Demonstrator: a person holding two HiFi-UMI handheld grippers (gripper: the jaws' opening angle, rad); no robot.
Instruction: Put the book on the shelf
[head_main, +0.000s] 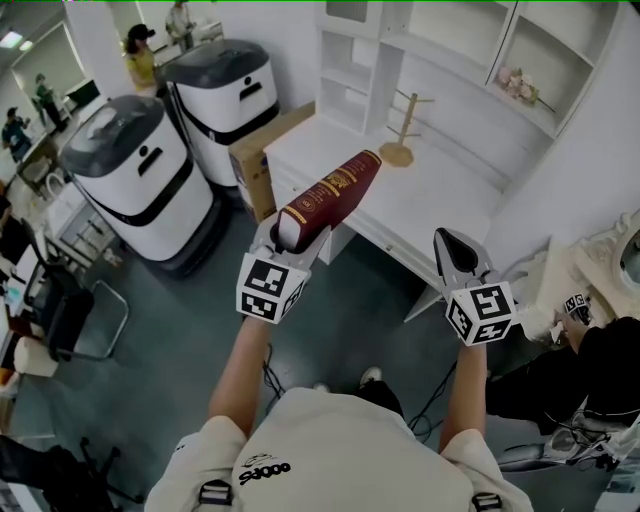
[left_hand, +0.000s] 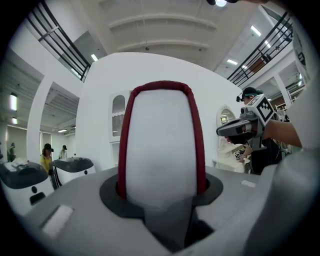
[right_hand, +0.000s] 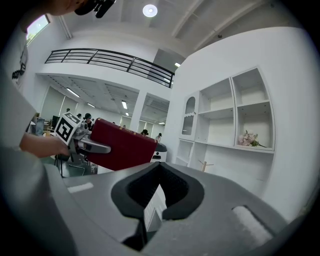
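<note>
**Item 1. Dark red hardcover book with gilt lettering on the spine (head_main: 333, 193).** It is in the air above the front edge of the white desk top (head_main: 440, 205), toward the left corner, and not yet on any shelf. The left gripper (head_main: 289, 233) is clamped on its lower end, one jaw on each cover, with the white page block facing that gripper's camera. The book tilts up and forward toward the furniture. We judge that gripping the end leaves the far end free to enter a compartment first.

**Item 2. Right gripper (right_hand: 157, 202).** Its jaws are drawn together and carry nothing. It is held near the desk's front edge, well apart from the book. We read it as a spare hand staying out of the book's path.

**Item 3. White shelf unit (head_main: 455, 55).** It stands along the back of the desk top and has several open compartments. A spray of pale pink flowers (head_main: 518, 86) lies in the right-hand compartment. We see nothing in the other compartments, though the upper ones are cropped.

**Item 4. Light wooden peg stand (head_main: 399, 128).** It stands upright near the desk's back edge, below the shelf unit and apart from the book.

**Item 5. Brown cardboard box (head_main: 262, 160).** It sits on the floor against the desk's left end.
</note>
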